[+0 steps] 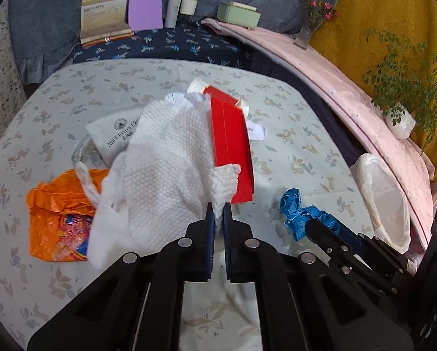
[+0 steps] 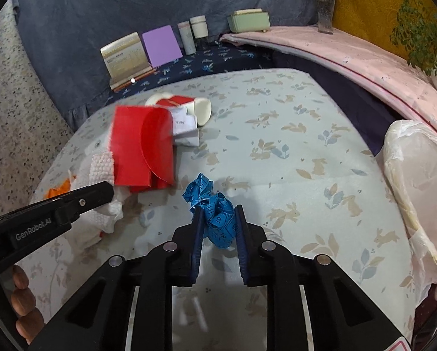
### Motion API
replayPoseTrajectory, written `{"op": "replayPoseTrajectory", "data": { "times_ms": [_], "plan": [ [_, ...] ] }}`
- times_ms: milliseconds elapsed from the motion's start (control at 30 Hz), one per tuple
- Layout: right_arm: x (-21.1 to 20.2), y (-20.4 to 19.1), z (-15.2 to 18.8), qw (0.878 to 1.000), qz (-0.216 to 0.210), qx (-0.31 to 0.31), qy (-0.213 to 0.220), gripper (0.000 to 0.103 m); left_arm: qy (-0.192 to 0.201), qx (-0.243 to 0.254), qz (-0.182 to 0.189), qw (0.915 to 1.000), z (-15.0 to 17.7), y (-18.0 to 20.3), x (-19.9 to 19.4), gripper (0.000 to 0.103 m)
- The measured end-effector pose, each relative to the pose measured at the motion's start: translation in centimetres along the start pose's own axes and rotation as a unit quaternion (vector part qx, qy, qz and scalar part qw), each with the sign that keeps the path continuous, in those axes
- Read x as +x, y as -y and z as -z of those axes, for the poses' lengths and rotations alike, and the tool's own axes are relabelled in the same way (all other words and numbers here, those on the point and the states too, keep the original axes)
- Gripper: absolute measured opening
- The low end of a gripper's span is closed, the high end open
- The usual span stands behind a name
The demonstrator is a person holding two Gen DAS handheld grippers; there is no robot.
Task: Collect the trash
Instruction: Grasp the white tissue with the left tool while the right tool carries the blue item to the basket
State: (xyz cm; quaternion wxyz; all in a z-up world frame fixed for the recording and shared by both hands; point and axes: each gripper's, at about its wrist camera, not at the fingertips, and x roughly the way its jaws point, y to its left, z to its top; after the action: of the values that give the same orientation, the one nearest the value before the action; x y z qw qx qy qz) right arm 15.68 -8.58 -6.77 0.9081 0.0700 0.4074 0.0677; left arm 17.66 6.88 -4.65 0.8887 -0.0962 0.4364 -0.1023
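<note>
On the floral tablecloth point(image 1: 291, 152) lies a heap of trash. My left gripper point(image 1: 218, 208) is shut on a corner of a white textured cloth point(image 1: 165, 161), which drapes up and left from the pads. Behind the cloth stands a red carton point(image 1: 231, 146), and an orange wrapper point(image 1: 57, 216) lies at the left. To the right, my right gripper point(image 2: 219, 207) is shut on a crumpled blue tape measure point(image 2: 218, 219), whose top sticks out above the fingertips. In the right wrist view the left gripper point(image 2: 107, 190) sits beside the red carton point(image 2: 142, 149).
A white plastic bag point(image 2: 423, 181) gapes at the table's right edge. A paper cup point(image 2: 202, 111) and folded papers point(image 2: 186, 131) lie behind the carton. Along the back stand a card holder point(image 1: 104, 14), a purple card point(image 1: 145, 10), bottles point(image 1: 189, 3), a green box point(image 1: 238, 14) and plants point(image 1: 402, 87).
</note>
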Motion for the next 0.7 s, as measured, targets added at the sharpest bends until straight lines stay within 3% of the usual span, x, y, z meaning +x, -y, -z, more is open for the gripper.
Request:
{"op": "replayPoseTrajectory", "data": {
  "times_ms": [333,700],
  "plan": [
    [-7.0,1.3,-2.0,0.997,-0.001,0.015,0.075,0.019,0.057,0.019,0.016,0.9980,-1.1,3.1,-6.0,0.005],
    [-13.1,6.6,-3.5,0.989,0.034,0.043,0.136,0.019,0.081,0.090,0.071,0.9901,-3.0,12.3,-8.8,0.005]
  ]
}}
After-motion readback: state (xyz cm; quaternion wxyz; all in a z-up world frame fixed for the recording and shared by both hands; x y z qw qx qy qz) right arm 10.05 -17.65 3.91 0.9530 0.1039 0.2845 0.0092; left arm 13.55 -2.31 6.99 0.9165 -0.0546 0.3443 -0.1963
